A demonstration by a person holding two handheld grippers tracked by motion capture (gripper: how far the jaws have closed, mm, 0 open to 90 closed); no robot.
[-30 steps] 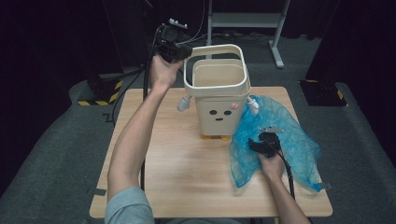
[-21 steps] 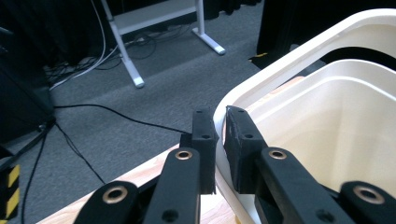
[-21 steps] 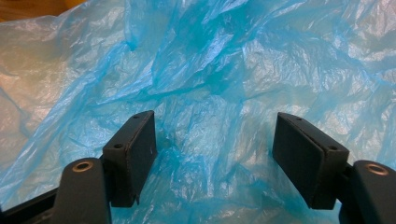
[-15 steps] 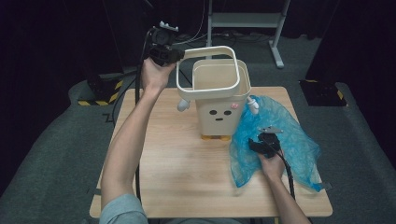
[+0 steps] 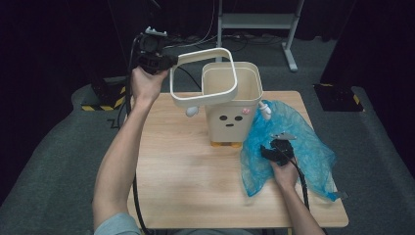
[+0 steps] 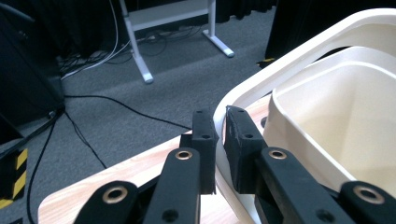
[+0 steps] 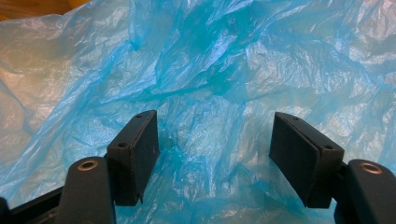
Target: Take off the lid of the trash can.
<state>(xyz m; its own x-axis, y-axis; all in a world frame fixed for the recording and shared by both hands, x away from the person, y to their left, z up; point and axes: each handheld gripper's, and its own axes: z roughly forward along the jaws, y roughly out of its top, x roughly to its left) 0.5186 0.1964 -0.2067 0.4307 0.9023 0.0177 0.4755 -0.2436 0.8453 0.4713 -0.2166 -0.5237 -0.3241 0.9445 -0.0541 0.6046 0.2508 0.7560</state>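
Note:
A cream bin (image 5: 233, 115) with a drawn face stands on the wooden table (image 5: 186, 166). Its loose cream rim ring (image 5: 203, 78) is lifted off and tilted to the left of the bin's mouth. My left gripper (image 5: 169, 61) is shut on the ring's left edge; in the left gripper view the ring (image 6: 280, 79) passes between the pads at my left gripper (image 6: 220, 140). A crumpled blue plastic bag (image 5: 293, 142) lies right of the bin. My right gripper (image 5: 268, 152) rests over it, open, with the blue bag (image 7: 210, 84) spread below my right gripper (image 7: 215, 144).
A white metal stand (image 5: 254, 22) and cables lie on the grey floor behind the table. A black-and-yellow striped block (image 5: 105, 100) sits at the left. The table's near left part is bare wood.
My left gripper has carried the rim ring up and leftward off the bin's top. The right gripper and the blue bag have stayed where they were.

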